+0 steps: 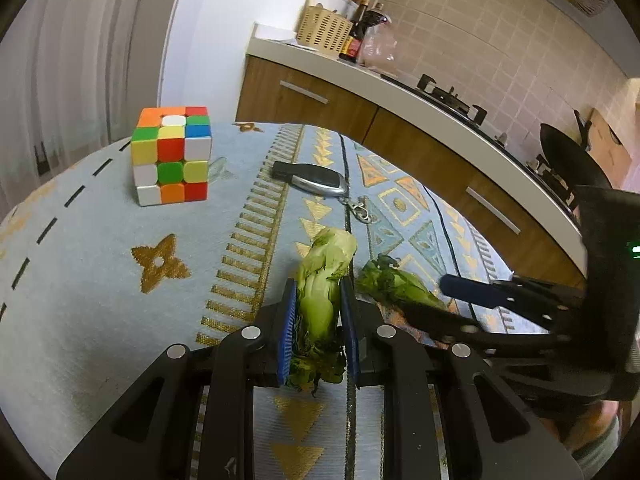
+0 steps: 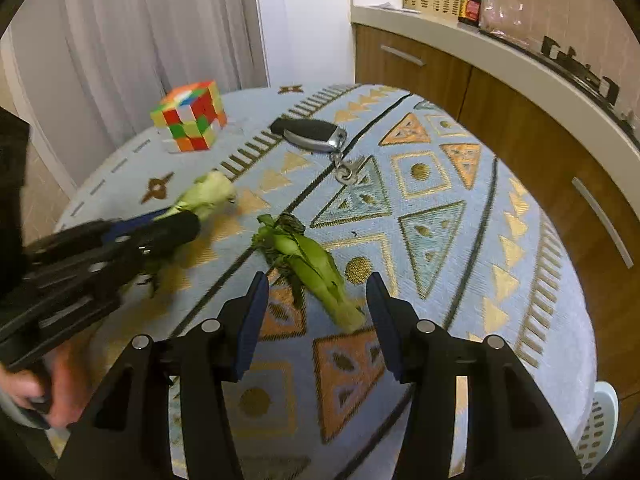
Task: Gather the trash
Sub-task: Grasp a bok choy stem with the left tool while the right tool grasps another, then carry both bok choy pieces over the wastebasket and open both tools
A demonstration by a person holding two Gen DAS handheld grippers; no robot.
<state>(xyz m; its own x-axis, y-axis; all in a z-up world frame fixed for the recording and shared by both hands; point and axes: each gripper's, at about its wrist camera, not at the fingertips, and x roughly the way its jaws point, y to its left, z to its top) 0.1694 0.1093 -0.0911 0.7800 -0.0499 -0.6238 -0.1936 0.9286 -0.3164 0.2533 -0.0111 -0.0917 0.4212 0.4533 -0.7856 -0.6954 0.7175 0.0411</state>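
Your left tongs (image 1: 318, 320) are clamped on one vegetable scrap (image 1: 320, 292), low in the middle of the left wrist view. Your right tongs (image 2: 316, 312) stand open, nothing between the pads pressed, straddling the stem end of the second scrap (image 2: 310, 268), which lies on the patterned worktop (image 2: 460, 208) at frame centre. So you are mid-pickup on that second piece. Next (judging from here) lower the right tongs around the stem and close; leave the cube (image 2: 190, 120) and key fob (image 2: 310, 132).
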